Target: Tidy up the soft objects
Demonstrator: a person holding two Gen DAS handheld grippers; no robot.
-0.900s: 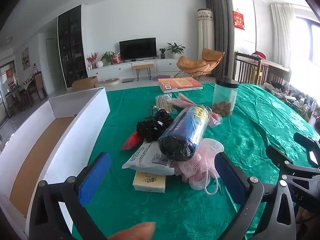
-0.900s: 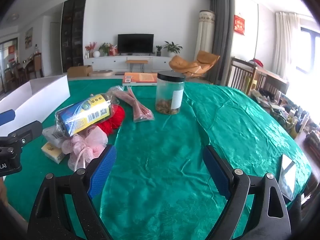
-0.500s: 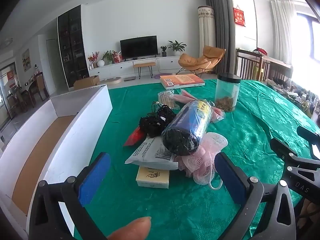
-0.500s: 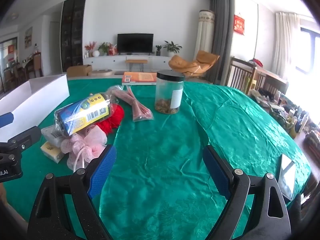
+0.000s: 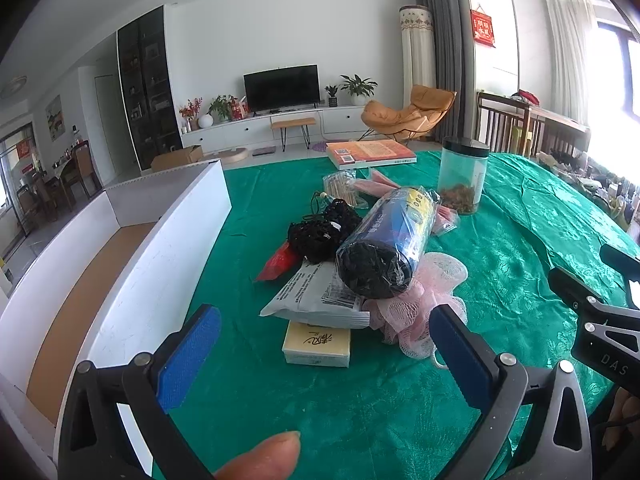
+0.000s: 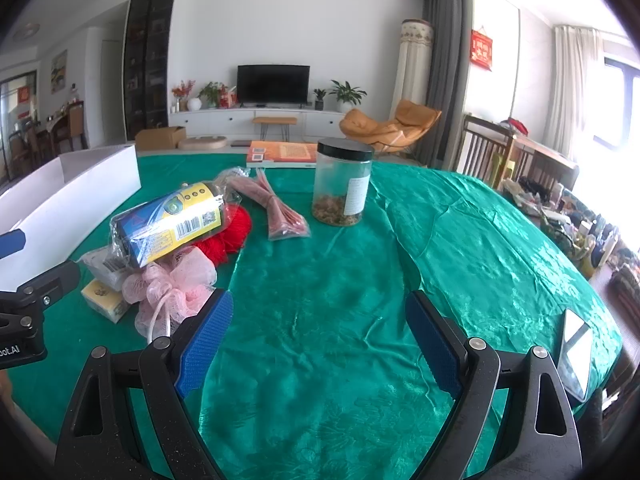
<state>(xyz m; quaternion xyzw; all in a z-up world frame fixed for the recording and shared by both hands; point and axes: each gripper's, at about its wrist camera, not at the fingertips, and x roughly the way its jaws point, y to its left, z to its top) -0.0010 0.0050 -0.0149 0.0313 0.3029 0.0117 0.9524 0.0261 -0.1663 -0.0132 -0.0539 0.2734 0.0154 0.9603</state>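
Observation:
A heap of goods lies on the green tablecloth. A roll of black bags in blue and yellow wrap rests on a pink mesh bath pouf, a grey packet and a small yellow box. Black yarn lies behind, and red yarn shows in the right wrist view. My left gripper stands open just short of the box, holding nothing. My right gripper is open over bare cloth, right of the pouf.
A long white cardboard box with a brown floor stands along the table's left. A clear jar with a black lid, a pink packet, a bag of sticks and an orange book sit farther back. A thumb shows below.
The left gripper's view has tipped slightly, so the heap sits a little lower and nearer in the left wrist view. The right wrist view is nearly unchanged. Both grippers stay open.

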